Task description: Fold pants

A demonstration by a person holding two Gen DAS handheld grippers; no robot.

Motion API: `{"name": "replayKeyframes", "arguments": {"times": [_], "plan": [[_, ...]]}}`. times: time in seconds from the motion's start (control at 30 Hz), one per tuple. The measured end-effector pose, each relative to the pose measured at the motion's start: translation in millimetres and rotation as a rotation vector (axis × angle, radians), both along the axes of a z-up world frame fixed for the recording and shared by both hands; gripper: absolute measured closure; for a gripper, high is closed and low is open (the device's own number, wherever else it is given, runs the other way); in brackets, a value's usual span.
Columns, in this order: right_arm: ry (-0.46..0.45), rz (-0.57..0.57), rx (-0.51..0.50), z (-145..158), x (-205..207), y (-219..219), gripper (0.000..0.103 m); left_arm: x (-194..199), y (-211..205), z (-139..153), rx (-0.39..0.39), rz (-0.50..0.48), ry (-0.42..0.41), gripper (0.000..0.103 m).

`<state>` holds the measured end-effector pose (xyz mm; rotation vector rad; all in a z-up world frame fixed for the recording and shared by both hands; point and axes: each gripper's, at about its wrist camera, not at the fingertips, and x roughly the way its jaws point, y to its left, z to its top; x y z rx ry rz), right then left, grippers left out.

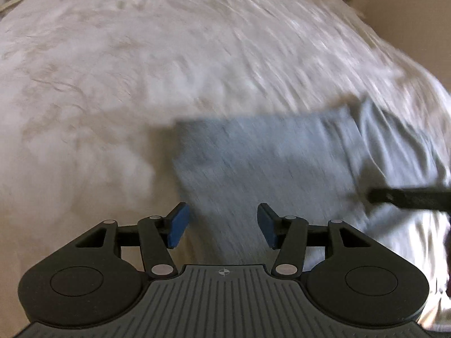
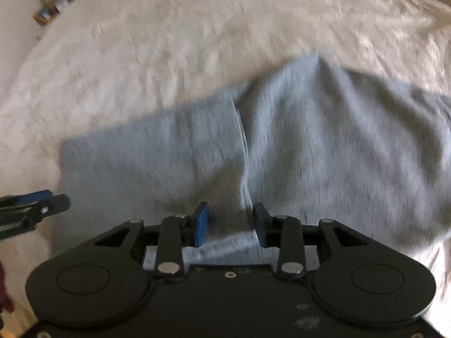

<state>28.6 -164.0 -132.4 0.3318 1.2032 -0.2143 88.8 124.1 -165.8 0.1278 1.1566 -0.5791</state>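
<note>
Light grey-blue pants (image 2: 282, 146) lie on a white bedspread (image 2: 169, 42), with a doubled-over part on the left and a looser part on the right. They also show in the left wrist view (image 1: 267, 163). My left gripper (image 1: 222, 225) is open, hovering over the pants' left edge. My right gripper (image 2: 231, 224) is open, just above the near edge of the pants by the fold line. The left gripper shows at the left edge of the right wrist view (image 2: 36, 205). The right gripper's finger (image 1: 408, 198) shows at the right of the left wrist view. Both views are motion-blurred.
The white textured bedspread (image 1: 141, 56) covers the bed all around the pants. Small items (image 2: 59, 0) stand on a ledge beyond the bed's far left corner. A wall (image 1: 408, 14) shows at the far right.
</note>
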Motion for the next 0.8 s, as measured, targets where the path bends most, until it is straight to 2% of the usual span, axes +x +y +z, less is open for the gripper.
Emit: {"name": "replayKeyframes", "arguments": {"times": [0.07, 0.13, 0.23, 0.33, 0.37, 0.4, 0.43, 0.47, 0.6, 0.7, 0.8], "plan": [[0.033, -0.019, -0.008, -13.1, -1.1, 3.7, 0.066, -9.6, -2.5, -12.7, 0.036, -0.031, 0.044, 0.049], [0.025, -0.046, -0.004, -10.8, -2.5, 3.0, 0.066, -10.7, -1.7, -25.5, 0.049, -0.04, 0.11, 0.048], [-0.039, -0.043, -0.007, 8.7, -4.7, 1.0, 0.066, -9.8, 3.9, -17.0, 0.024, -0.014, 0.094, 0.048], [-0.138, -0.032, -0.021, 28.2, -5.2, -9.8, 0.067, -9.0, 0.5, -0.9, 0.024, -0.012, 0.019, 0.048], [-0.159, -0.027, -0.022, 32.2, -3.3, -14.7, 0.07, -7.7, -1.2, 3.6, 0.017, -0.004, 0.004, 0.048], [-0.173, -0.019, -0.027, 34.3, 0.2, -21.1, 0.079, -6.1, -3.5, 7.3, 0.003, 0.01, -0.007, 0.048], [-0.178, -0.013, -0.03, 35.4, 5.0, -28.2, 0.086, -3.2, -7.3, 8.8, -0.007, 0.022, -0.015, 0.048], [-0.178, -0.005, -0.03, 34.7, 10.3, -34.9, 0.087, -0.5, -11.9, 9.2, -0.011, 0.033, -0.021, 0.048], [-0.18, 0.018, -0.023, 26.2, 37.3, -60.2, 0.086, 4.0, -29.4, 1.3, 0.017, 0.072, -0.026, 0.048], [-0.17, 0.055, -0.011, 14.6, 58.4, -75.9, 0.086, 6.9, -32.7, -15.0, 0.063, 0.13, 0.016, 0.048], [-0.153, 0.072, 0.001, -0.7, 83.2, -88.8, 0.086, 6.7, -33.5, -21.8, 0.079, 0.146, 0.013, 0.046]]}}
